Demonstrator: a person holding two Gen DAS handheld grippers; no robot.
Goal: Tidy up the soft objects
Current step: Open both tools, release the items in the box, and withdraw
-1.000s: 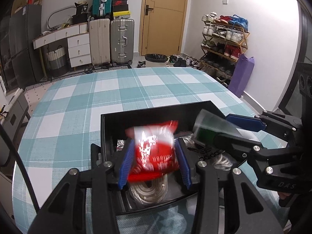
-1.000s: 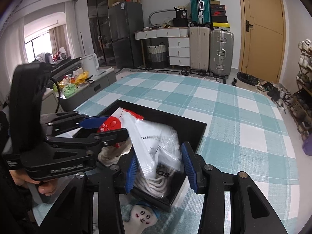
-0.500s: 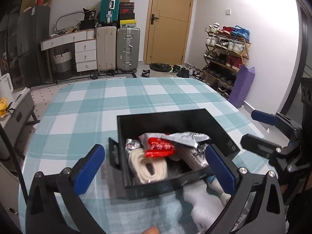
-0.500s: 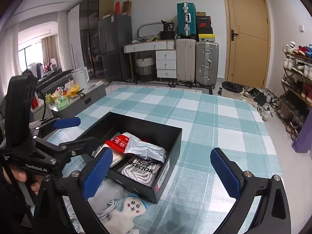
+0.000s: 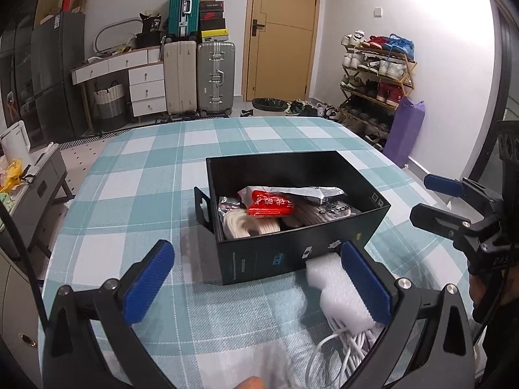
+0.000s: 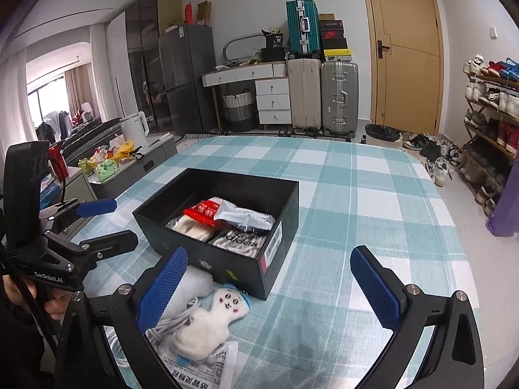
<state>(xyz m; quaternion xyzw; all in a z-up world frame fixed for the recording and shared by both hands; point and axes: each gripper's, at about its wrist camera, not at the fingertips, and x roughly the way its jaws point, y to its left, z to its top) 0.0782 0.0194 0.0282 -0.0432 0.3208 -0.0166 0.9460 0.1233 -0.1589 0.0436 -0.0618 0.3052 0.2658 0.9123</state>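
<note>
Just dropped red packet (image 5: pixel 271 206) and white bag (image 6: pixel 245 218) into black box (image 5: pixel 301 253); both my grippers (image 5: pixel 259 285) (image 6: pixel 279 288) now hanging wide open, empty. Plush doll (image 6: pixel 211 316) waiting at 7 o'clock, likely next.

Even indoor light fills both views, and in the right wrist view daylight glows through the window (image 6: pixel 48 97) at far left, washing out the curtains (image 6: pixel 97 74) there. Heavy fisheye bend here: the door (image 6: pixel 407 48) and walls curve, and black vignette eats the corners of both frames. Soft shadow sits under the black box (image 5: pixel 292 253) on the checked tablecloth (image 5: pixel 155 175), the box's inside stays dim, and the white foam roll (image 5: pixel 334 285) close to the left lens looks smeared and overbright.
</note>
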